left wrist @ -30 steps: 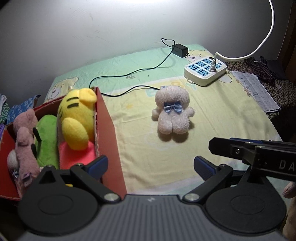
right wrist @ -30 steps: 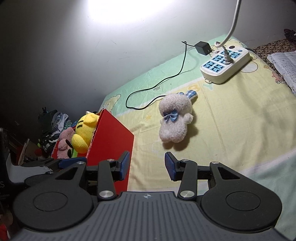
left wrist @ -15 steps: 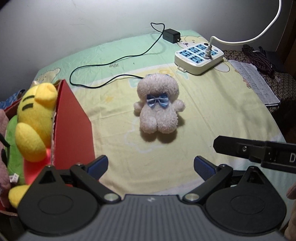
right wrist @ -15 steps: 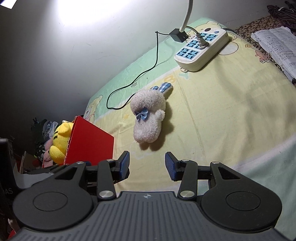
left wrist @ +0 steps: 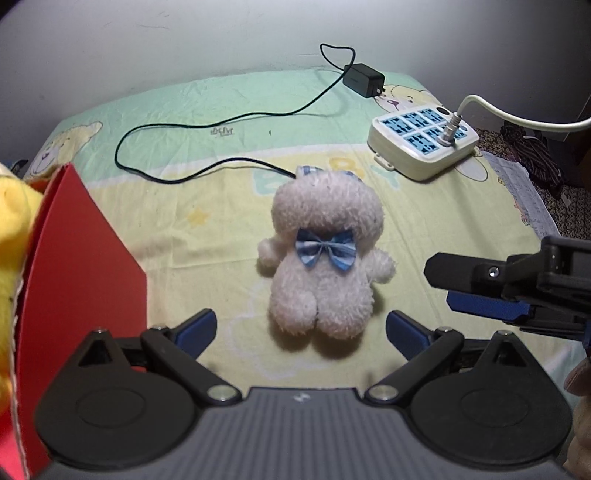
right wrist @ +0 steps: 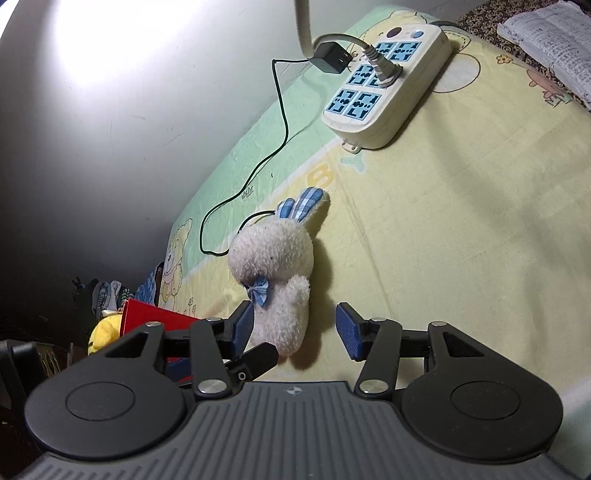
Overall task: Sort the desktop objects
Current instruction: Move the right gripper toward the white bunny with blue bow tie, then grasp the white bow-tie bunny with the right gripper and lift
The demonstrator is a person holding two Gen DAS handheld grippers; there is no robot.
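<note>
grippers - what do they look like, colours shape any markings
Both match: the left gripper and right gripper have a grey ribbed body with a small logo, two round black discs, black linkage arms with silver pivot screws, and flat blue textured pads on the fingers. No cables or sleeves show.

This is a home, likely a bedroom or child's room. Ahead of the gripper spreads a cartoon-bear sheet (left wrist: 229,110) in green and yellow, running up to a plain wall (left wrist: 184,33). A power strip (left wrist: 421,144) and a charger (left wrist: 362,79) with its black cord lie on it ahead and to the right. Printed paper (right wrist: 550,40) sits far right on a patterned cloth (left wrist: 569,206). Left of the gripper, clothes (right wrist: 107,295) are piled in the dark.
</note>
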